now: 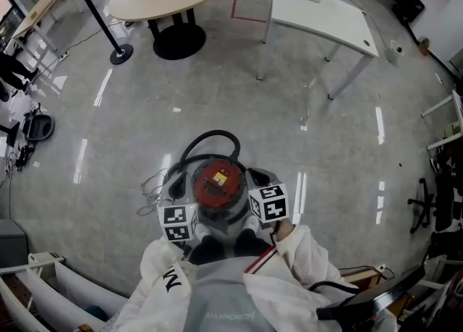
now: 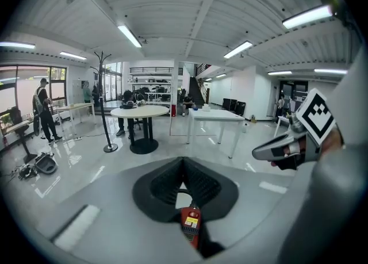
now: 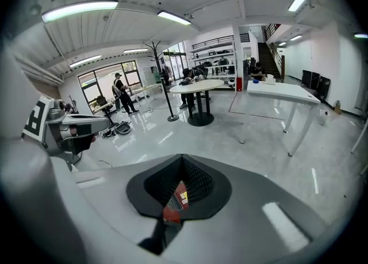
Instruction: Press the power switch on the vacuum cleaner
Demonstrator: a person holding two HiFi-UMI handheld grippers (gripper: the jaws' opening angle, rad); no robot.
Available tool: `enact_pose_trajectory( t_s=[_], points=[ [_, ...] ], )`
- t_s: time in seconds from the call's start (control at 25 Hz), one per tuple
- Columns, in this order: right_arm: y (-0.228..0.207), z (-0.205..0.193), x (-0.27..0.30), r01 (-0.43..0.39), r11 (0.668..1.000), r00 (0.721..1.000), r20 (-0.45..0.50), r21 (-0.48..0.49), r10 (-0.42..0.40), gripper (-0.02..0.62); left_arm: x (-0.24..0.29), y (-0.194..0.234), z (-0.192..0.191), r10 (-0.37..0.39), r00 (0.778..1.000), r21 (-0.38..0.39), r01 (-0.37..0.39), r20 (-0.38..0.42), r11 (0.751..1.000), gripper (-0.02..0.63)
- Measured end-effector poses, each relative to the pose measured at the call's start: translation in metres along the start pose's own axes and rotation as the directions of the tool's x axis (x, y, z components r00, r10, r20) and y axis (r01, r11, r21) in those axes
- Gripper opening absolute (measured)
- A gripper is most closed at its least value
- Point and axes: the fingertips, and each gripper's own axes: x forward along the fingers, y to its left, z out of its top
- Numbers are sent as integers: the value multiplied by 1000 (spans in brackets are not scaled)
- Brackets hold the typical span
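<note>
Both tongs clenched on nothing: left gripper, right gripper. Vacuum cleaner sits on floor just beneath, between them. Power switch not made out, so a blind push likely slips off the rounded red lid.

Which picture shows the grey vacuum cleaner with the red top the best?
The head view. It looks straight down on the round grey vacuum cleaner with the red top, so most of its body and black hose show. The left gripper view and the right gripper view each catch only a red sliver of it.
</note>
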Motion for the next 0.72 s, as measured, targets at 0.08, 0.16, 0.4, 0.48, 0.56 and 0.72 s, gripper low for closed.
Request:
enact_pose_trajectory(
  t_s=[0.08,0.16,0.4,0.48,0.56,0.72],
  points=[
    [3,3,-5,-9,1000,1000,4,1,9,0,-2,-3,6,-1,1000,0,1,10,1000,0],
    [5,6,-9,-17,1000,1000,12,5,17,0,-3,-6,11,1,1000,-5,-1,20,1000,0],
    [11,11,-19,-33,999,999,37,19,32,0,-4,-17,19,-8,999,9,8,34,1000,0],
    [14,13,-25,-42,999,998,43,14,41,0,-7,-18,22,-7,999,12,7,37,1000,0],
    [16,18,-34,-52,999,997,58,11,51,0,-11,-18,23,-2,999,6,2,39,1000,0],
    [18,22,-45,-63,998,994,84,13,62,0,-15,-18,22,5,999,9,-6,33,1000,0]
  ],
)
